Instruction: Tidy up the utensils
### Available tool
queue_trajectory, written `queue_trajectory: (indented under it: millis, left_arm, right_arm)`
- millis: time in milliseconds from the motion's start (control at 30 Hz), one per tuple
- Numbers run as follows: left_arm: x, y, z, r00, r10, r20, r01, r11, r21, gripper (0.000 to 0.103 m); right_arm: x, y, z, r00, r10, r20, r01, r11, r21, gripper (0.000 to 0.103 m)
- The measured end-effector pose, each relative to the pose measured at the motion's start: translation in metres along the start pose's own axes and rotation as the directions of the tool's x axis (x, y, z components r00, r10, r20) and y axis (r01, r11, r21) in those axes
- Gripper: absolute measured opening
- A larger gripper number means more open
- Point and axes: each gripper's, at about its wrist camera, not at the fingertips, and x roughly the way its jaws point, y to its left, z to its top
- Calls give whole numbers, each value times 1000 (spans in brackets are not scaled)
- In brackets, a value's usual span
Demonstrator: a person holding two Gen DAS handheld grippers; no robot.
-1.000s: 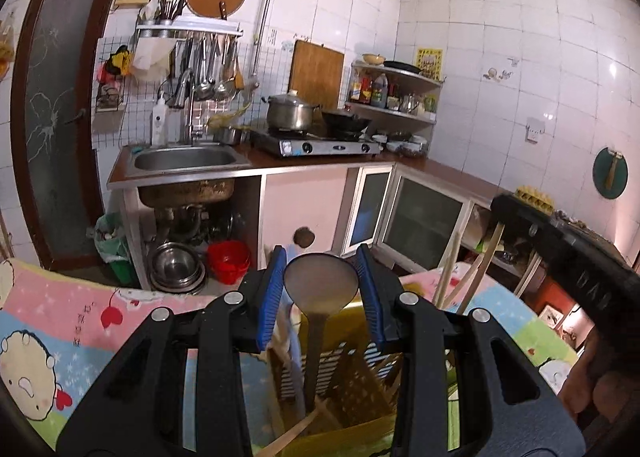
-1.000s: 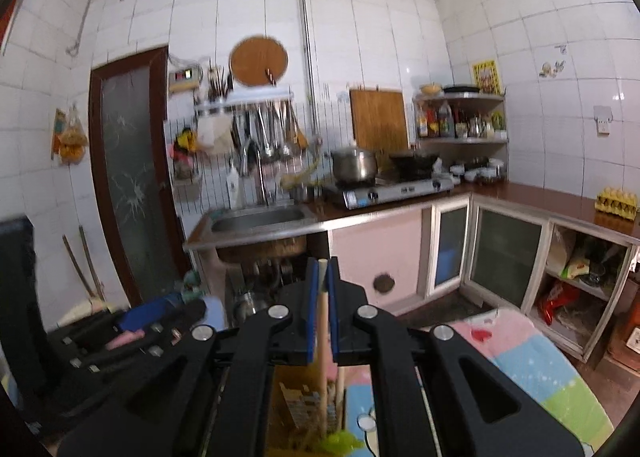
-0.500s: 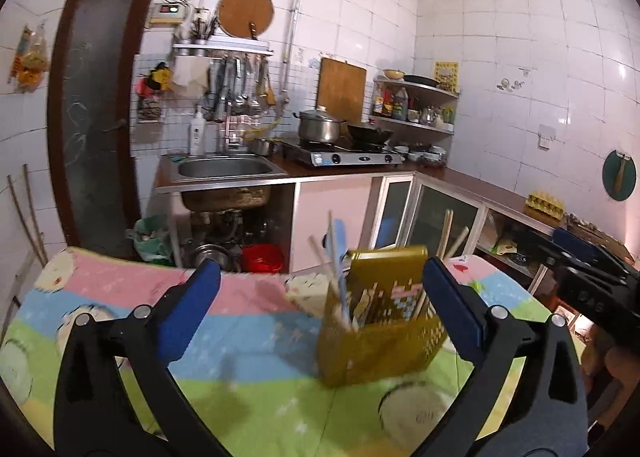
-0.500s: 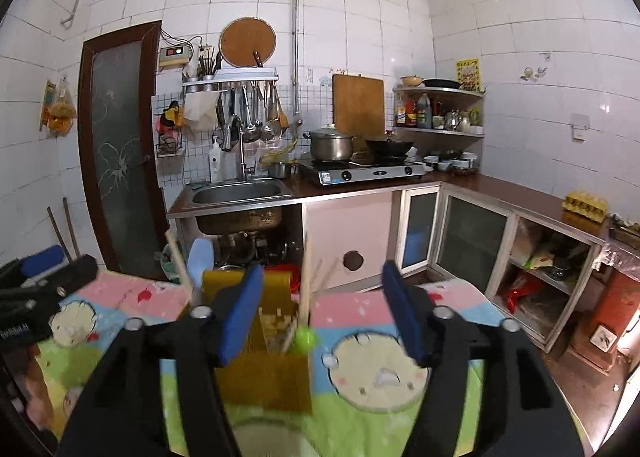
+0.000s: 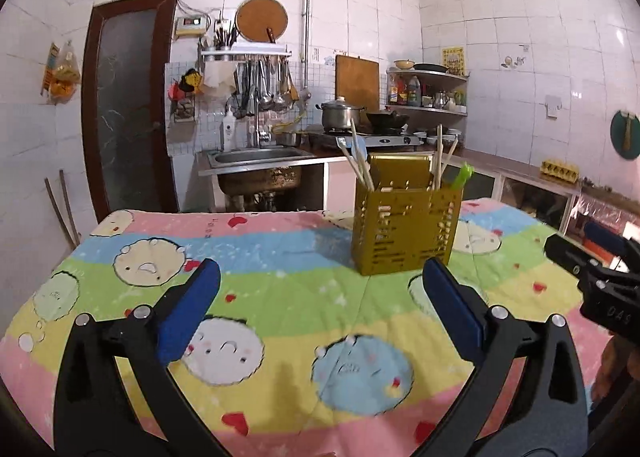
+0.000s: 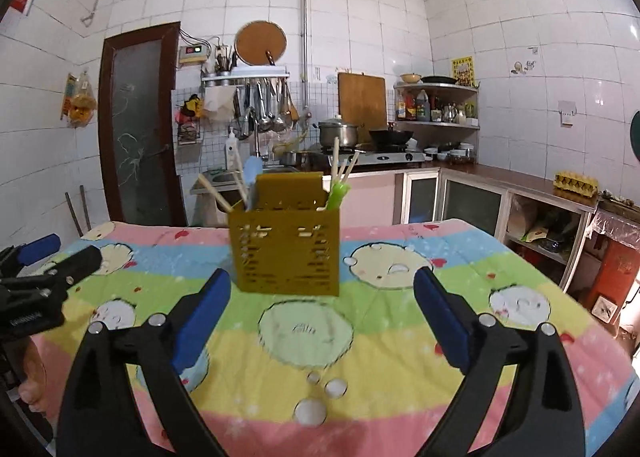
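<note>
A yellow perforated utensil holder [image 5: 404, 225] stands upright on the cartoon-print tablecloth [image 5: 280, 297]. It holds wooden chopsticks [image 5: 360, 161], a pale blue spoon [image 6: 253, 171] and a green utensil [image 5: 463, 176]. It also shows in the right wrist view [image 6: 288, 245]. My left gripper [image 5: 320, 297] is open and empty, held back from the holder. My right gripper [image 6: 322, 299] is open and empty, also short of the holder. Each gripper shows at the edge of the other's view, the right one [image 5: 600, 277] and the left one [image 6: 40, 277].
The table's far edge faces a sink [image 5: 256, 157], a stove with a pot [image 5: 340, 115] and low cabinets [image 6: 472, 205]. Ladles hang on a wall rack [image 5: 260, 89]. A brown door [image 5: 124, 105] is at the back left.
Both grippers have let go of the utensils, opened wide and drawn back from the holder. The spoon and a chopstick now stand in the holder.
</note>
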Motion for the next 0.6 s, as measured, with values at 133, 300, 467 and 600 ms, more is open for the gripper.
queue_trajectory:
  millis: [133,300,467,600]
  left_arm:
    - [-2,-1,-18,999,29,33,-30,999,15,98]
    - [-1,-7,-32,998,43,55,-45,998,38,98]
    - [-6,-6,-32,995,51,84,-54,998,35,98]
    - [-5,-3,-32,996,52,77,-54,998,20,98]
  right_arm:
    - [-7,6,-15,999,4,32,-4,1000,-5,91]
    - [-4,9,-31,1000,-7,20,7,1000,-9,91]
    - [-5,9,-34,1000,-25,18,25,1000,-6,91]
    - [-8,11,-34,998,-44,33,45,999,-11,91]
